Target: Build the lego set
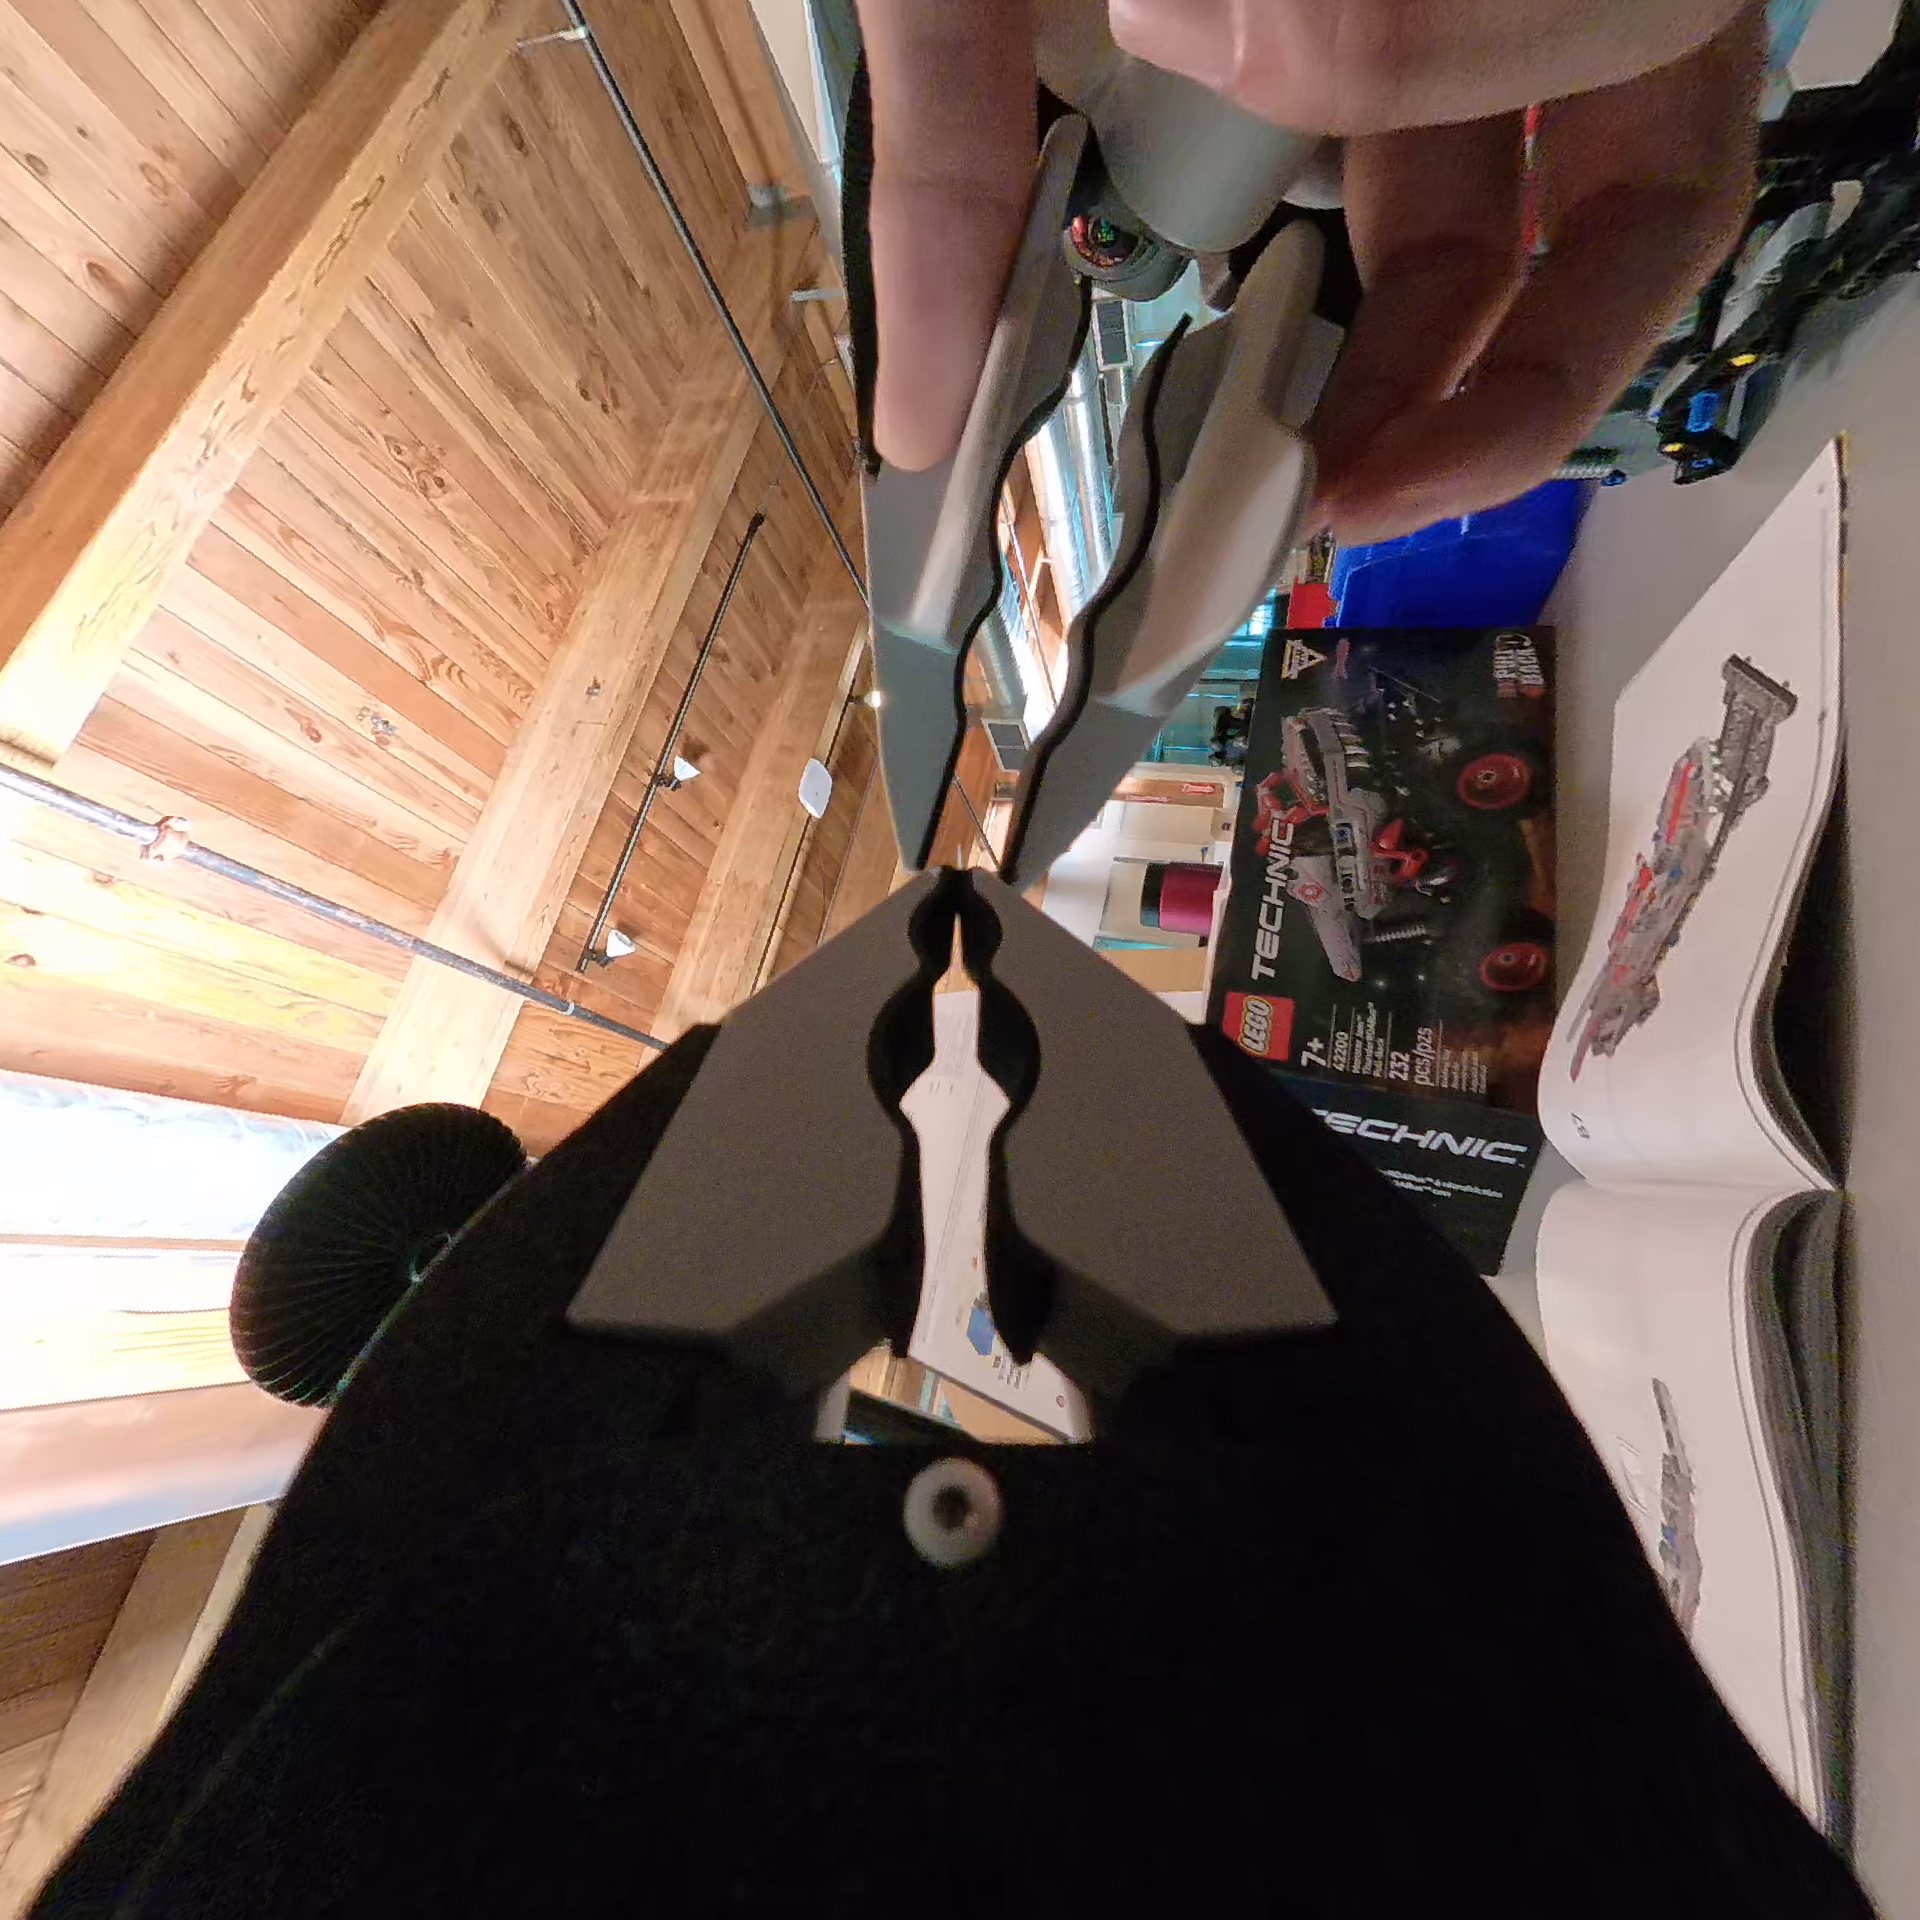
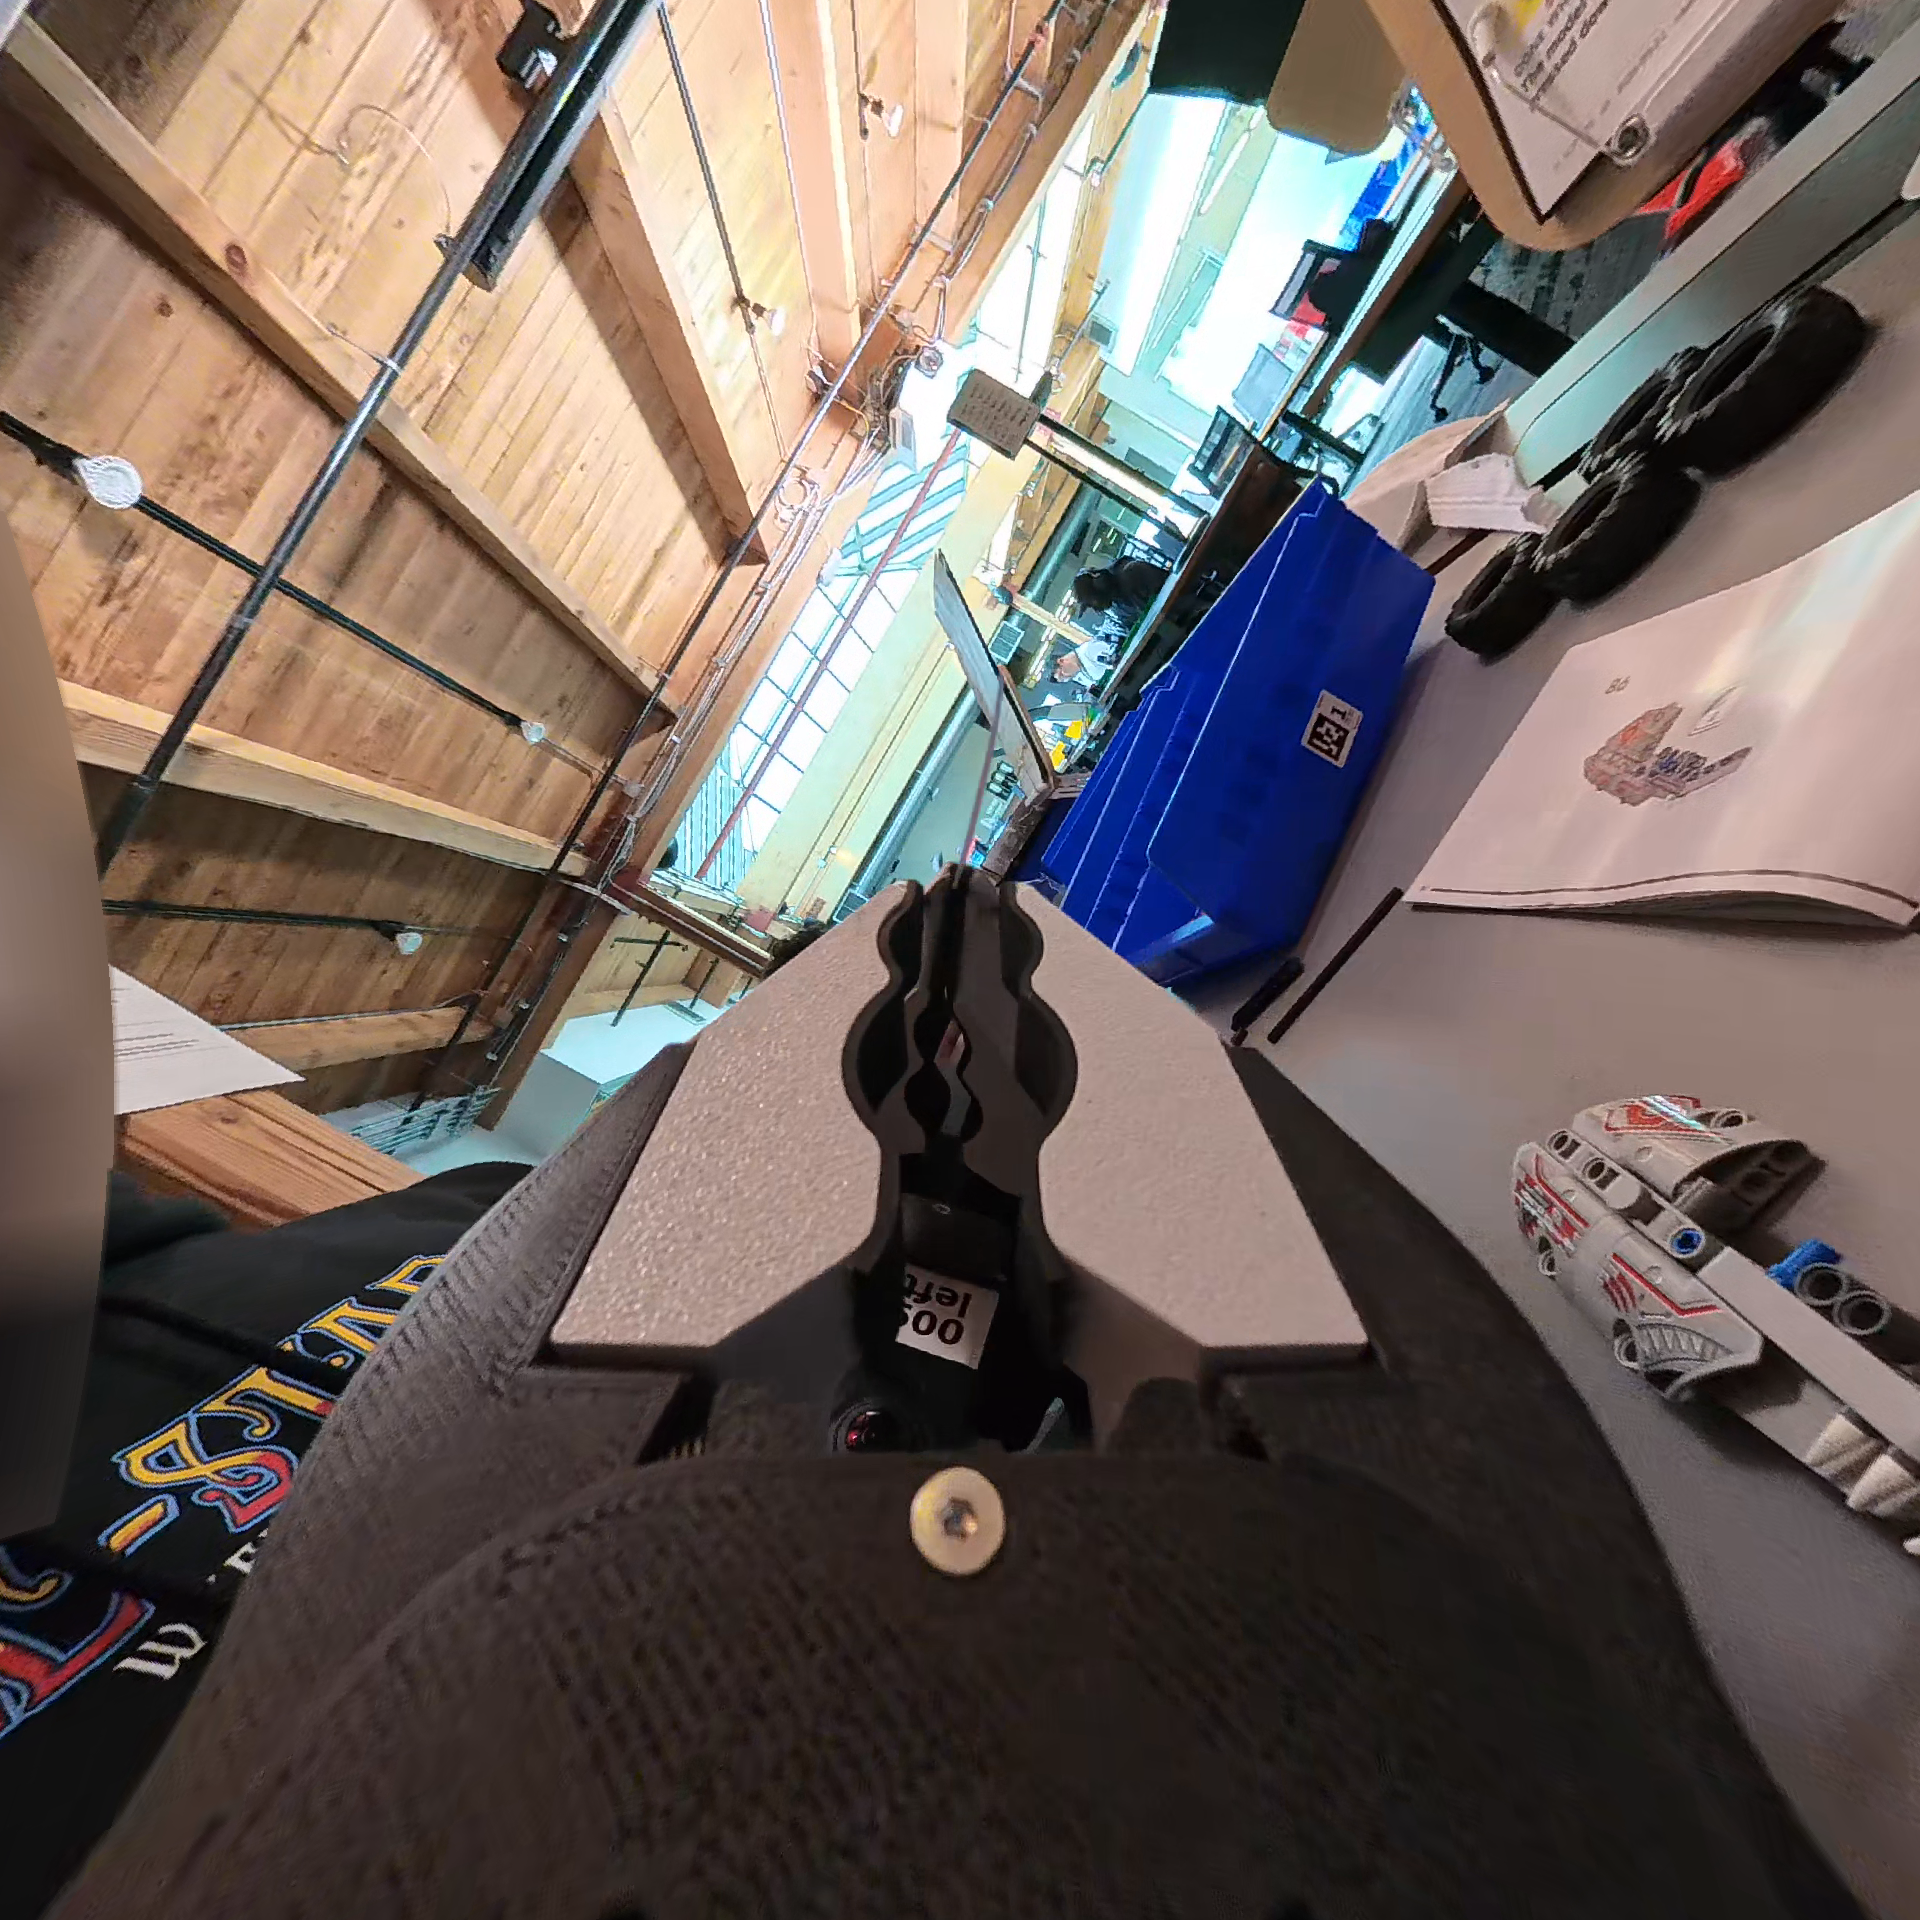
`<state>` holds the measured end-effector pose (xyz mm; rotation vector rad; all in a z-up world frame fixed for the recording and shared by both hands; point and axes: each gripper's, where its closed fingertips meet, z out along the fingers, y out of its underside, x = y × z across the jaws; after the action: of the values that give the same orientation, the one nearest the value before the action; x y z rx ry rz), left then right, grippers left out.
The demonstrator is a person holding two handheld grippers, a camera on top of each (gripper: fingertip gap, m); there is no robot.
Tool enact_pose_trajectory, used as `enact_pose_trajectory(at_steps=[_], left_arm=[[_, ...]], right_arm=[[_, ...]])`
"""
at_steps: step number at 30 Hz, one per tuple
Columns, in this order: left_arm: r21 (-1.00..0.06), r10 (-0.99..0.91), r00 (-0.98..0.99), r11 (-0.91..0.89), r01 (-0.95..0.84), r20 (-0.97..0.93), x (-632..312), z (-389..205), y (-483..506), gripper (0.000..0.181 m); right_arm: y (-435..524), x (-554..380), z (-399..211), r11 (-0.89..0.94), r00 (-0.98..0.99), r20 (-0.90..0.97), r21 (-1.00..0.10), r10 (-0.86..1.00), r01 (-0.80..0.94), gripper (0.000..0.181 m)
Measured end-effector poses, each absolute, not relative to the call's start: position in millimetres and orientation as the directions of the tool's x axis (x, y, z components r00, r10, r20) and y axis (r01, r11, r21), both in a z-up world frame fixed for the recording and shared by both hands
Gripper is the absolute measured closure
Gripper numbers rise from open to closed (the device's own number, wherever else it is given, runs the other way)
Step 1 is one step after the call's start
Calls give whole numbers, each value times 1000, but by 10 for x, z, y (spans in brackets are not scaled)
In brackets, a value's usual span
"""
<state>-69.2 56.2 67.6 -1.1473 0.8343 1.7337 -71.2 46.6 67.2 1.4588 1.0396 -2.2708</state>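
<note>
Both grippers are held up in the air, tip to tip. In the left wrist view my left gripper [image 1: 953, 883] has its jaws together at the tips; I cannot tell whether a small piece is between them. The right gripper [image 1: 966, 868] comes down from above in a person's hand [image 1: 1455, 312], its tips a little apart on either side of the left tips. In the right wrist view the right gripper [image 2: 961, 894] shows a narrow gap, with the left gripper [image 2: 951, 914] behind it. A grey Lego body section with red stickers [image 2: 1662, 1278] lies on the table.
A Lego box [image 1: 1392, 914] and an open instruction book [image 1: 1714, 935] lie on the grey table, with a dark part-built model [image 1: 1766, 312] beyond. Black tyres [image 2: 1662, 447], black axles [image 2: 1330, 966], blue bins [image 2: 1247, 748] and another instruction page [image 2: 1714, 758] are at the right. The tips of both grippers are at nearly the same place. From either gripper's tips it is about 25 centimeters to the dark part-built model [image 1: 1766, 312].
</note>
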Motion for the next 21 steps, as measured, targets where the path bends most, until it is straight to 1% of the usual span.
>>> enact_pose_trajectory(at_steps=[3, 6, 8, 13, 21], left_arm=[[80, 291, -207, -394, -916, -934, -685, 669, 566, 181], [85, 290, -209, -390, -917, -934, -667, 668, 575, 181], [94, 286, -218, -392, -915, -933, -664, 659, 582, 181], [94, 265, -210, -389, -916, -941, -670, 595, 598, 181], [103, 197, -192, -389, -916, -961, -687, 414, 653, 181]], right_arm=[[481, -709, 659, -709, -467, -864, -447, 186, 545, 171], [516, -705, 660, -710, -470, -860, -457, 198, 536, 179], [524, -700, 651, -707, -469, -860, -459, 201, 538, 177], [551, -701, 594, -686, -466, -850, -493, 247, 536, 181], [590, -698, 456, -573, -477, -776, -628, 412, 526, 181]])
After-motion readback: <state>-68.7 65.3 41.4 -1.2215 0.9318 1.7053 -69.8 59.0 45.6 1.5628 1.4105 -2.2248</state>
